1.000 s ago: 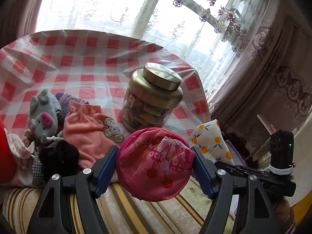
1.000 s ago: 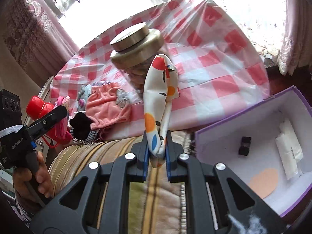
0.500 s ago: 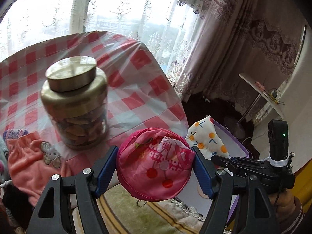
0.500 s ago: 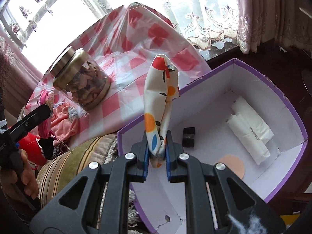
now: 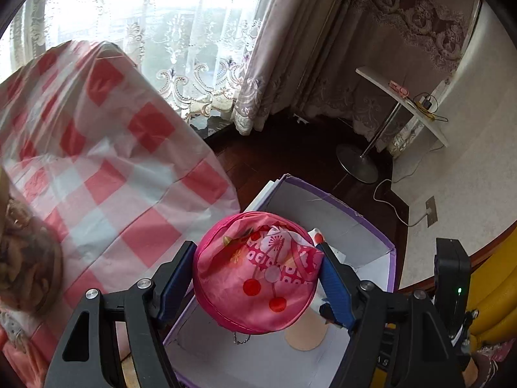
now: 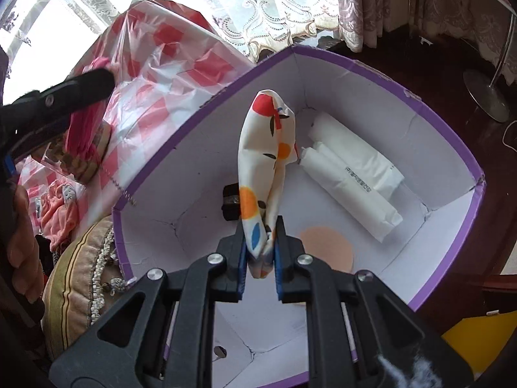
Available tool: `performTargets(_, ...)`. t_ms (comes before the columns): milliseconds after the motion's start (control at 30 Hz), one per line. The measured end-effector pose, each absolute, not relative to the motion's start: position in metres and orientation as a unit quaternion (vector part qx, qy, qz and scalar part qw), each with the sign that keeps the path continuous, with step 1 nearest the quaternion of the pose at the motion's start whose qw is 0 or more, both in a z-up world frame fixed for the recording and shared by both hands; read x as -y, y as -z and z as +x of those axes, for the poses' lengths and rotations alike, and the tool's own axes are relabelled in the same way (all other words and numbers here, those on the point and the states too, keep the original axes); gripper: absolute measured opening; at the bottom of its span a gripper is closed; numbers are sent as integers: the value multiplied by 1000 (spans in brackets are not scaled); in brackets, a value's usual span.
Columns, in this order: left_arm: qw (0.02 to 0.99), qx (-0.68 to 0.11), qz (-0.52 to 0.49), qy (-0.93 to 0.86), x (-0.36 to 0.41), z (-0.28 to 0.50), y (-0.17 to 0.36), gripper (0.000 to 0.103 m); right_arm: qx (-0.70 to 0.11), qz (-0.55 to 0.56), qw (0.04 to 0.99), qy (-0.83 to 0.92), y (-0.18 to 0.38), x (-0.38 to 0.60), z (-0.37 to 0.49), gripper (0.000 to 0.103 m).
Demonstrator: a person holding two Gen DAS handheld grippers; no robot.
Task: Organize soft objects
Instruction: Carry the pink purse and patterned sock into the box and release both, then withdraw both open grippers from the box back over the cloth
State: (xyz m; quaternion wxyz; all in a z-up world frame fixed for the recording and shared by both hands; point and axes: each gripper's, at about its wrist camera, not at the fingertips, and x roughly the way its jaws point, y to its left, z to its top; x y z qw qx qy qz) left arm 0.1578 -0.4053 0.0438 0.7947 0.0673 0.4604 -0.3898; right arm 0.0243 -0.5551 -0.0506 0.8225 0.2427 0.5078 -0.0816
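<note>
Now the left gripper (image 5: 257, 273) is squeezing a pink pouch (image 5: 255, 271) wide-jawed above the purple box (image 6: 371, 68), while the right gripper (image 6: 260, 253), nearly closed, is pinching a patterned cloth (image 6: 266, 158) over it.

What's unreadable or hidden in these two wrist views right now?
- Left wrist: box floor mostly hidden by the pink pouch in the left gripper.
- Left wrist: jar cut off by the left edge and blurred.
- Right wrist: small black item half hidden behind the patterned cloth in the right gripper.
- Right wrist: print on the white rolls too small to read.
</note>
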Motion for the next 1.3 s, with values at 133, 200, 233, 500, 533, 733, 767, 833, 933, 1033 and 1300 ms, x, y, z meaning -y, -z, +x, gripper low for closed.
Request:
performTargets(133, 782, -466, 92, 403, 445, 161, -31, 74, -522, 255, 809, 89, 64, 564, 17, 17)
performTargets(200, 777, -470, 103, 407, 461, 162, -25, 74, -528, 260, 803, 92, 70, 568, 13, 17)
performTargets(233, 773, -472, 108, 410, 469, 163, -22, 75, -531, 262, 801, 93, 73, 570, 12, 17)
performTargets(500, 752, -491, 148, 415, 515, 173, 8, 77, -548, 272, 787, 81, 85, 571, 6, 17)
performTargets(533, 751, -495, 149, 411, 516, 175, 12, 78, -549, 272, 786, 80, 85, 571, 5, 17)
performTargets(733, 744, -510, 119, 416, 503, 186, 17, 80, -556, 274, 782, 70, 95, 561, 14, 17)
performTargets(767, 740, -512, 109, 422, 502, 187, 15, 80, -557, 274, 781, 68, 95, 560, 14, 17)
performTargets(833, 732, -513, 96, 438, 503, 188, 13, 80, -559, 273, 780, 66, 96, 558, 14, 17)
performTargets(933, 738, -506, 102, 436, 503, 186, 10, 80, -561, 271, 780, 60, 95, 557, 17, 17)
performTargets(1033, 741, -510, 86, 427, 490, 190, 3, 80, -558, 270, 783, 50, 92, 554, 23, 17)
performTargets(1300, 770, -494, 25, 402, 431, 202, -29, 80, -570, 272, 774, 34, 99, 552, 43, 30)
